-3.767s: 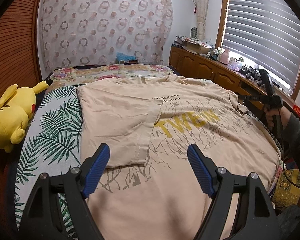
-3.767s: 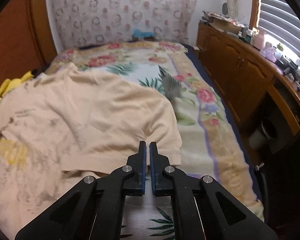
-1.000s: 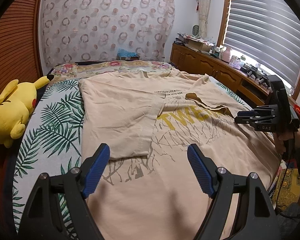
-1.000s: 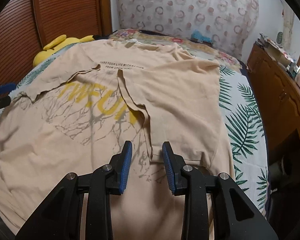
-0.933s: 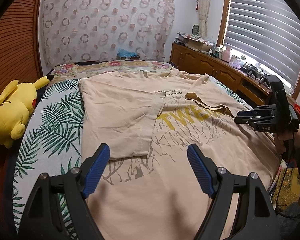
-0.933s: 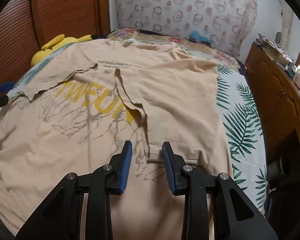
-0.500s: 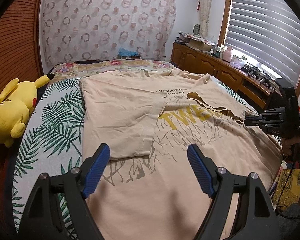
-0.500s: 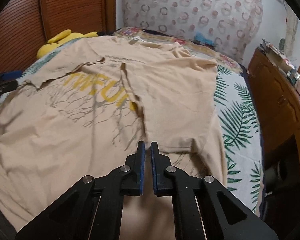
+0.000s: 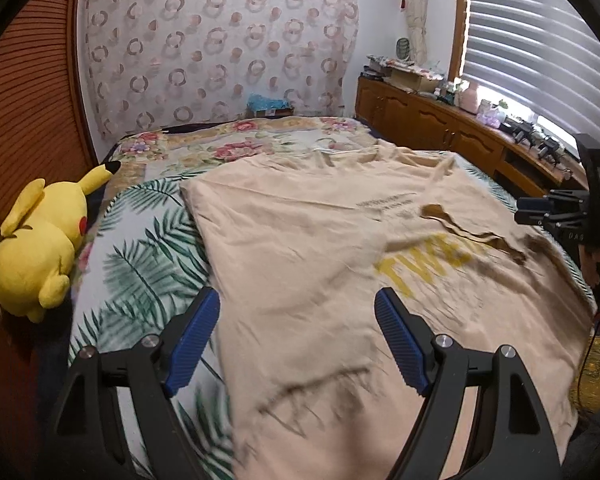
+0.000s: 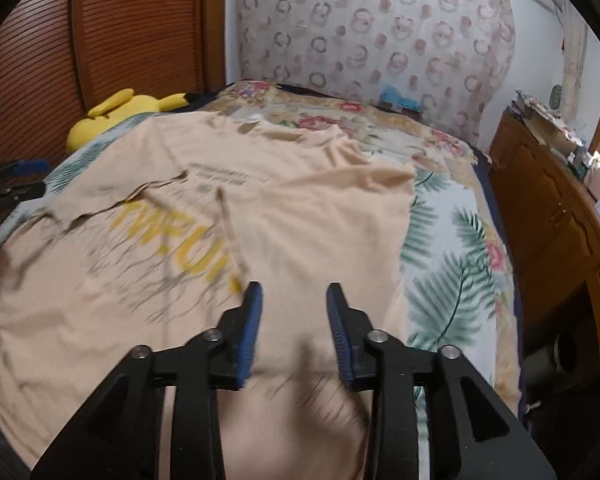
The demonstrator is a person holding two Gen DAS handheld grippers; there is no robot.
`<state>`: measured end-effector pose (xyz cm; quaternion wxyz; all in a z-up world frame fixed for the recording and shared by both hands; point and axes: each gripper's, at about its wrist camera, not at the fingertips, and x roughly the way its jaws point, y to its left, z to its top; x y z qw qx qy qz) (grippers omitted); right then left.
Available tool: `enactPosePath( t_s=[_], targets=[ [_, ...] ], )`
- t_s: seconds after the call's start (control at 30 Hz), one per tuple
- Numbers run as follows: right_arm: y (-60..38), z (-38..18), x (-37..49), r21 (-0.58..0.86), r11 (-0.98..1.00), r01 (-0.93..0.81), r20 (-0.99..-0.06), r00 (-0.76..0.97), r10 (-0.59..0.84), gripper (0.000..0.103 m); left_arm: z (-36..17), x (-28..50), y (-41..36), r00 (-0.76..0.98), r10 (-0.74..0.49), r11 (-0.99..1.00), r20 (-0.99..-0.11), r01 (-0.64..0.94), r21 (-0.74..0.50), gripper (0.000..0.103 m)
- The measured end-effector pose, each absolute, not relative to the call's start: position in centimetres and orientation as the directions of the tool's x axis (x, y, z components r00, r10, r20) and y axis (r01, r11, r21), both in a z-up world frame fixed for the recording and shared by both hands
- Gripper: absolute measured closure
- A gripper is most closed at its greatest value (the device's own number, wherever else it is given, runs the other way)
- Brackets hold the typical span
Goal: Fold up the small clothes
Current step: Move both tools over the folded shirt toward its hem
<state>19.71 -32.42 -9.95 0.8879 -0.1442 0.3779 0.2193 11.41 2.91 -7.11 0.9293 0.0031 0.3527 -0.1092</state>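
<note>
Now | left gripper [image 9: 296, 344] spread; right gripper [image 10: 294, 320] opening, empty | T-shirt [image 10: 300, 232] sides folded inward

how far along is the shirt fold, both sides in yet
Done: both sides of the shirt are folded in, their sleeve edges lying across the yellow print. In hand: nothing; the left gripper is open above the cloth, and the right gripper's jaws are opening with nothing between them. Left: folding the shirt lengthwise, hem to collar.
</note>
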Motion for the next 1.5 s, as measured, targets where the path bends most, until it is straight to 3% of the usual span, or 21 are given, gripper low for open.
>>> enactPosePath(
  t_s=[0.47, 0.83, 1.5],
  targets=[
    [-31.7, -13.6, 29.1, -0.062, 0.874, -0.482, -0.795, 0.553, 0.249, 0.066, -9.1, 20.3, 5.1, 0.665, -0.133, 0.988, -0.735, 0.151, -0.042, 0.023],
    [-32.0, -14.1, 29.3, -0.043, 0.888, -0.458, -0.782, 0.569, 0.255, 0.049, -10.6, 26.5, 7.3, 0.623, -0.108, 0.991, -0.775, 0.126, -0.037, 0.023],
    [-32.2, -14.1, 29.6, -0.037, 0.889, -0.457, -0.784, 0.564, 0.258, 0.044, -12.1, 30.6, 8.3, 0.610, -0.108, 0.993, -0.785, 0.108, -0.052, 0.023]
  ],
)
